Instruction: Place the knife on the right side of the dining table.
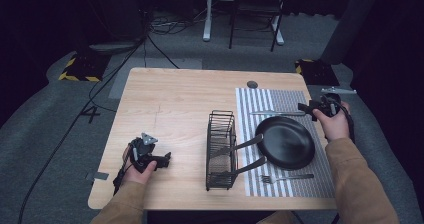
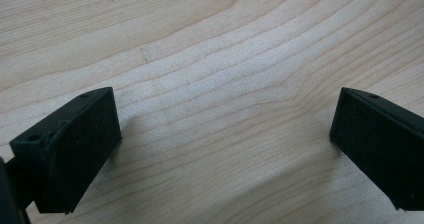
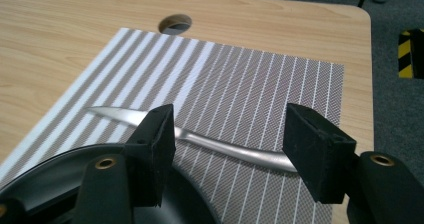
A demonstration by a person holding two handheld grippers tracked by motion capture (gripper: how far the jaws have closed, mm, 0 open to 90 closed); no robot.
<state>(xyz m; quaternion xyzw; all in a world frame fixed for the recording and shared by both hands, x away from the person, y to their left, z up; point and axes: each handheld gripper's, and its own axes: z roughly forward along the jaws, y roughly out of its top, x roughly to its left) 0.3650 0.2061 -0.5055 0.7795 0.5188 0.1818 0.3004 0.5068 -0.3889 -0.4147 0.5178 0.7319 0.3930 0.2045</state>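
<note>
A silver knife (image 1: 277, 113) (image 3: 225, 146) lies across the striped placemat (image 1: 250, 104) (image 3: 225, 79), just behind a black plate (image 1: 285, 143) (image 3: 45, 189). My right gripper (image 1: 306, 110) (image 3: 232, 129) hovers open at the knife's handle end, with the knife seen between and beyond its jaws, untouched. A fork (image 1: 287, 177) lies on the mat in front of the plate. My left gripper (image 1: 165, 160) (image 2: 225, 134) rests low over bare wood at the front left, jaws wide open and empty.
A black wire rack (image 1: 221, 151) stands mid-table by the mat's left edge, with two handles (image 1: 248, 143) poking out of it toward the plate. A cable hole (image 1: 252, 84) (image 3: 175, 24) sits behind the mat. Bare wood spreads across the table's left half.
</note>
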